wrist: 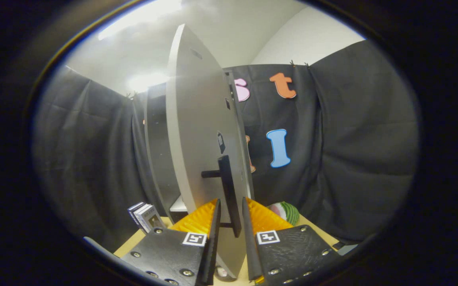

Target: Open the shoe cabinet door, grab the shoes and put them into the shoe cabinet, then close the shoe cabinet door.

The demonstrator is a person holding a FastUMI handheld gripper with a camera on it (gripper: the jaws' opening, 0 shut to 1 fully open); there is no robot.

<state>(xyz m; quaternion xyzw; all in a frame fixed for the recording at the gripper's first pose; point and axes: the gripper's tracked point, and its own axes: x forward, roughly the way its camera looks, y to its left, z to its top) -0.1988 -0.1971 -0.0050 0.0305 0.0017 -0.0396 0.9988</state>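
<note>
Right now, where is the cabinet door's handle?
In the gripper view the dark bar handle stands off the edge-on white cabinet door, its lower end between the fingers, which flank it without clearly pressing on it.

Open door [197,131] between jaws, blocking ahead

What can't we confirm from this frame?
- Cabinet inside: hidden behind the open door, seen edge-on.
- Shoes: a rounded striped thing beyond the gripper is half hidden; can't identify it.
- Grip: the handle sits between the fingers; contact unclear.
</note>
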